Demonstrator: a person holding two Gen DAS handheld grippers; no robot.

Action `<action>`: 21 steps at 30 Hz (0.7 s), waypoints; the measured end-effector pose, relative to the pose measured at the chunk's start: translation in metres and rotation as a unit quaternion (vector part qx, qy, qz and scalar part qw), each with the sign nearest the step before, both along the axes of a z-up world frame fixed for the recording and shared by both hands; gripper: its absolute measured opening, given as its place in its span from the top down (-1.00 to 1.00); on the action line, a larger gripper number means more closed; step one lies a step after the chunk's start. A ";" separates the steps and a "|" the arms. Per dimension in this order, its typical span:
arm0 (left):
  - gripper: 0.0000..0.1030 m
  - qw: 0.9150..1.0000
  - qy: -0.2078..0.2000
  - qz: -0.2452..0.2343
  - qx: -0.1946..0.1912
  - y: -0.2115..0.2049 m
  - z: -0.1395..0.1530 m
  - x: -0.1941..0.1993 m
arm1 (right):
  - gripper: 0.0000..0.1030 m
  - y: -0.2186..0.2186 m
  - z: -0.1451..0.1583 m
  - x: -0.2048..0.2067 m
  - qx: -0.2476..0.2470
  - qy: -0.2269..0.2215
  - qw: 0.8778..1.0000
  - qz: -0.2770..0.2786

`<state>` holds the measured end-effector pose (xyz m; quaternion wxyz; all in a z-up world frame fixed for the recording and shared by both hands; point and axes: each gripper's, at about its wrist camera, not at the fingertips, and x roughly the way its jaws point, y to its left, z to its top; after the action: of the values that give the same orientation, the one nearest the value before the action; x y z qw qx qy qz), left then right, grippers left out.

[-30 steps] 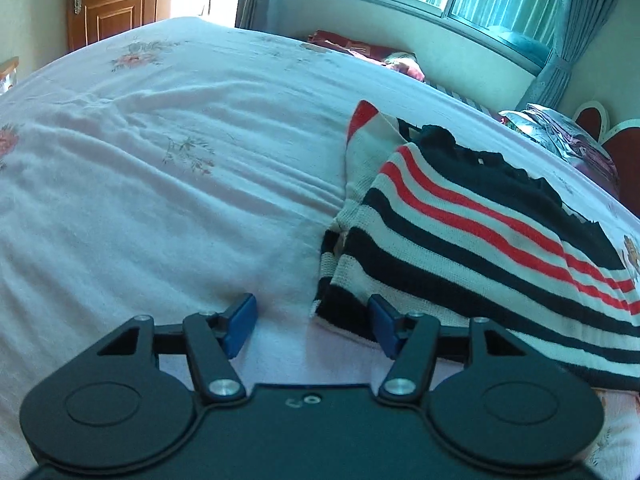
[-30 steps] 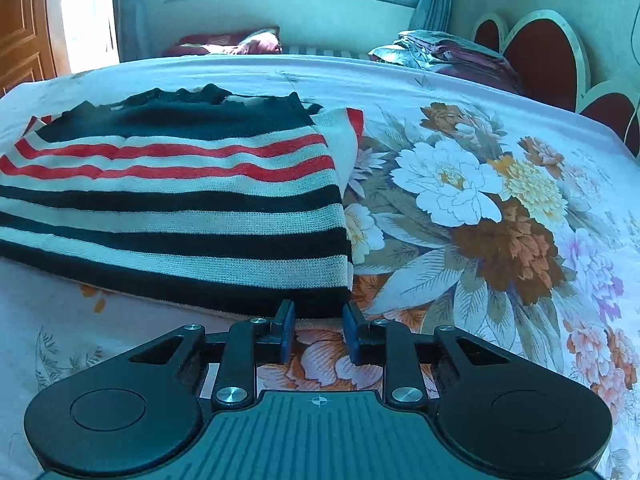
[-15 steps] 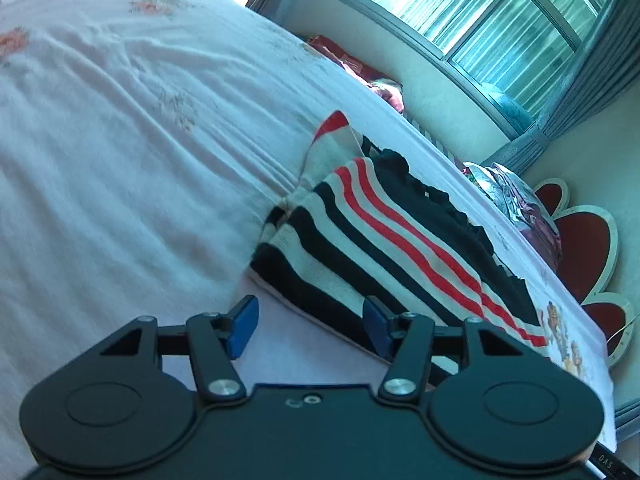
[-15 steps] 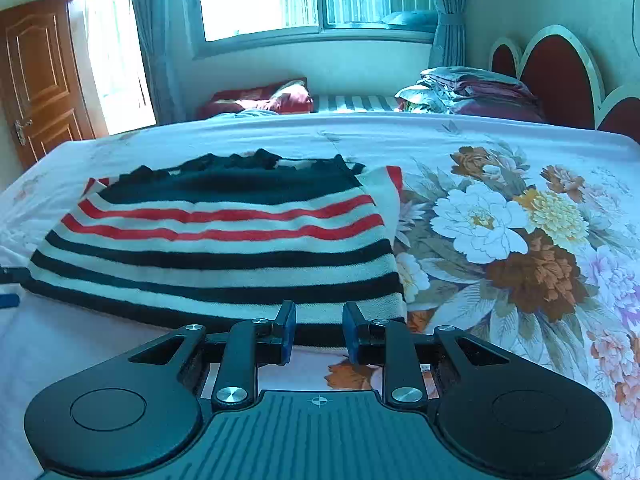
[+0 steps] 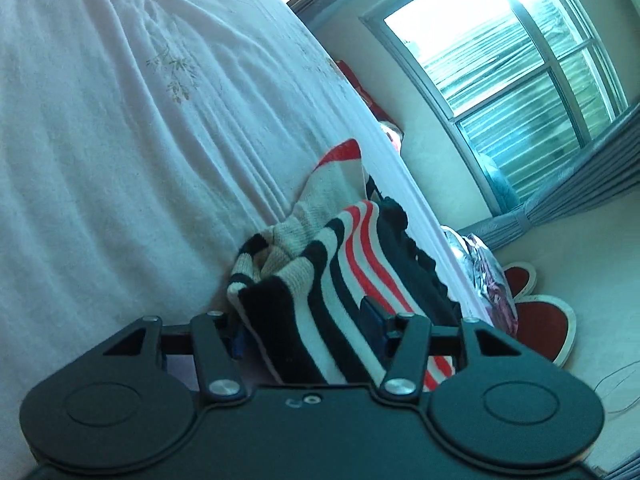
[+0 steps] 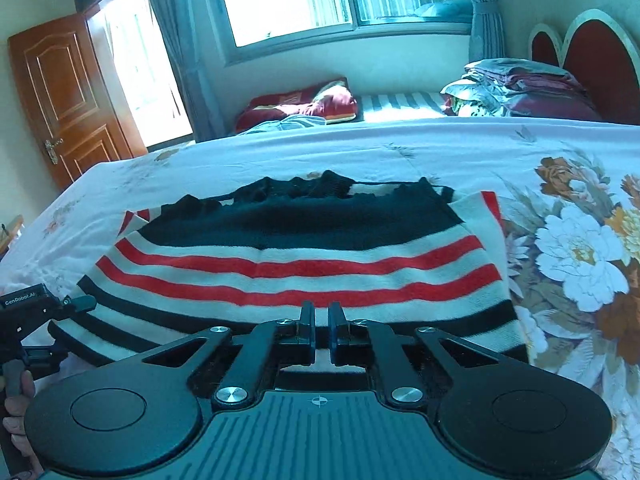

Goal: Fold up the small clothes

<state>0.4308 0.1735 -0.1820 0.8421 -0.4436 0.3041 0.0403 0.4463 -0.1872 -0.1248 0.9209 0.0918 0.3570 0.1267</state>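
right wrist view: right gripper closing on the striped knit sweater's hem; left gripper closing around its bunched corner.

Both jaws now closing on sweater

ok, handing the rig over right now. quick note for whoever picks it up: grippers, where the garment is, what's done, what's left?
Left gripper: jaws closing around the near left corner of the striped sweater; fabric sits between the pads, and whether they pinch it yet cannot be told.
Right gripper: jaws closing, nearly together, at the sweater's near hem; whether fabric is caught is hidden.
Sweater: spread on the bed, sleeves already folded in, black collar end at the far side.
Done: sleeves tucked, both grippers at the near hem.
Left: confirm both grips, probably lift the hem and fold it over toward the collar, then release.
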 end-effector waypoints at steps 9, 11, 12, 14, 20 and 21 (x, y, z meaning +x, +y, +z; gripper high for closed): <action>0.66 0.999 0.003 0.011 -0.036 0.011 -0.002 0.025 | 0.85 0.052 -0.018 0.042 -0.022 0.024 0.999 0.041; 0.67 0.998 -0.036 0.004 -0.044 0.011 0.012 0.018 | 0.85 0.056 -0.016 0.042 -0.028 0.017 0.998 0.046; 0.67 0.998 -0.045 -0.002 -0.036 0.011 0.016 0.018 | 0.85 0.058 -0.016 0.042 -0.027 0.013 0.998 0.052; 0.67 1.000 -0.018 -0.010 -0.019 0.012 0.006 0.025 | 0.85 0.063 -0.030 0.048 -0.058 0.040 0.996 0.058; 0.67 0.999 0.004 -0.004 -0.047 0.017 -0.013 0.029 | 0.86 0.062 -0.041 0.054 -0.062 0.057 0.995 0.054; 0.67 0.999 0.003 -0.001 -0.051 0.017 -0.013 0.030 | 0.86 0.060 -0.042 0.054 -0.058 0.057 0.995 0.053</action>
<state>0.4606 0.1908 -0.1949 0.8176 -0.4852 0.3089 0.0255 0.5003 -0.1272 -0.1667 0.8947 0.0266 0.4202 0.1489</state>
